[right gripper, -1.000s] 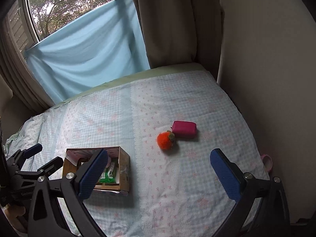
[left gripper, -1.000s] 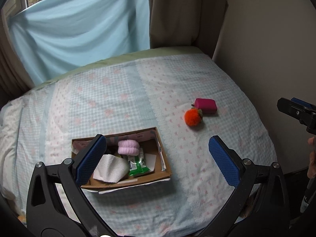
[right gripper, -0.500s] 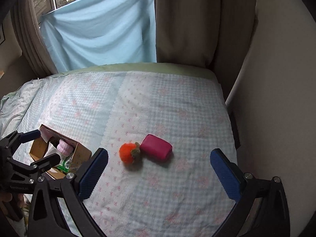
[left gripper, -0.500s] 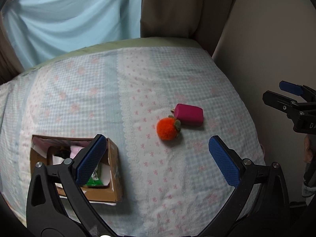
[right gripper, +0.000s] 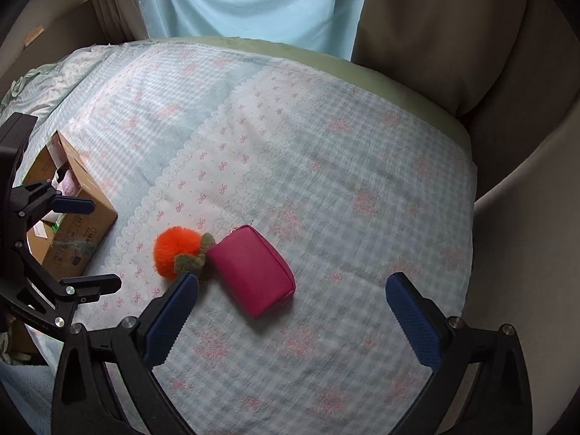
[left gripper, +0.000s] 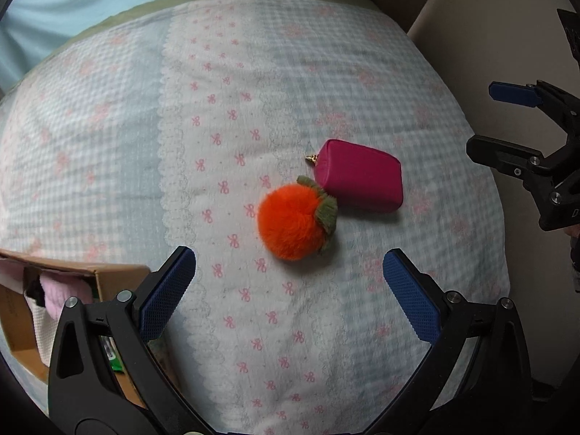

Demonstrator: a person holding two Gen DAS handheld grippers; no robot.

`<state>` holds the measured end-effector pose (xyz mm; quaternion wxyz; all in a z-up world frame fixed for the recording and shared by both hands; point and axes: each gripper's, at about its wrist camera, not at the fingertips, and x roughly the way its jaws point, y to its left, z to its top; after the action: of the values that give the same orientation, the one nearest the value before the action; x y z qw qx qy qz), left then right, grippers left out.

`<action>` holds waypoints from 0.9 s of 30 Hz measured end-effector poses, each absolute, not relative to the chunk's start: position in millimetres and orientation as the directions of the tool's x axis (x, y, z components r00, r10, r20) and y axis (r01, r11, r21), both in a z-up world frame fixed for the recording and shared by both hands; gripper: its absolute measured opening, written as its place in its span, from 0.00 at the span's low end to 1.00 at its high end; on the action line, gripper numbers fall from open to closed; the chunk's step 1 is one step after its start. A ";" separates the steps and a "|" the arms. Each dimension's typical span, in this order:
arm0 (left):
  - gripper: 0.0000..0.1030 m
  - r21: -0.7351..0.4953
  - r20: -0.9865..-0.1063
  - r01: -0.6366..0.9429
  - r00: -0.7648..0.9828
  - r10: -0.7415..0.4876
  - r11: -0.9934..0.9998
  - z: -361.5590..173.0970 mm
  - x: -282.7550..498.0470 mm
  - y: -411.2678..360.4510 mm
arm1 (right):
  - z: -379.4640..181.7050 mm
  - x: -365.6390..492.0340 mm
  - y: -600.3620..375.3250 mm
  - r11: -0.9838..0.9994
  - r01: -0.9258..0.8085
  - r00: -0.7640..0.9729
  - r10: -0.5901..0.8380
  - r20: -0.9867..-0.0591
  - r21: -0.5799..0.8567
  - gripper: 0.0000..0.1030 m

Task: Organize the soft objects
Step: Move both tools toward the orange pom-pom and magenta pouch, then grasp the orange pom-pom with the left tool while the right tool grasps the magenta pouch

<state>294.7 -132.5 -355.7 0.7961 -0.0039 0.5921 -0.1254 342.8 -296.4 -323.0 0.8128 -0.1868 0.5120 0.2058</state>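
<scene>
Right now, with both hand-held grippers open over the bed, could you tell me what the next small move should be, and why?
Probably lower the left hand-held gripper onto the orange plush fruit: it lies just ahead between the open jaws, touching the pink pouch, and both remain outside the cardboard box.

The right gripper (right gripper: 291, 317) hangs above the bedspread (right gripper: 344, 152), its blue-padded fingers (right gripper: 170, 317) spread wide with nothing between them. Just beyond the left finger lies a magenta pouch (right gripper: 253, 270) flat on the cloth. A fuzzy orange plush fruit (right gripper: 175, 250) with green leaves touches the pouch's left end. Further left stands an open cardboard box (right gripper: 78, 217) with items inside. The left gripper (right gripper: 88, 244) appears at the left edge, jaws parted, in front of the box. A light blue curtain (right gripper: 253, 3) hangs behind the bed.
</scene>
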 end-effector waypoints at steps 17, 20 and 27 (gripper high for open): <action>0.90 -0.159 -0.978 0.199 0.104 -0.182 0.967 -485.3 346.8 -161.2 | -460.8 382.2 -245.8 0.548 -0.836 0.104 0.123 -0.987 -0.020 1.00; 0.85 -0.132 -0.980 0.218 0.122 -0.161 0.967 -489.4 348.7 -163.4 | -471.5 381.3 -242.0 0.535 -0.845 0.066 0.107 -0.992 0.001 0.85; 0.42 -0.125 -0.971 0.240 0.168 -0.168 0.963 -481.6 353.3 -158.8 | -474.2 377.8 -241.6 0.551 -0.834 0.075 0.094 -0.993 -0.011 0.61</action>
<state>353.3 -158.8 -481.6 0.7635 0.0284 0.6312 -0.1334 377.8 -241.6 -474.2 0.6606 -0.3179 0.5824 0.3512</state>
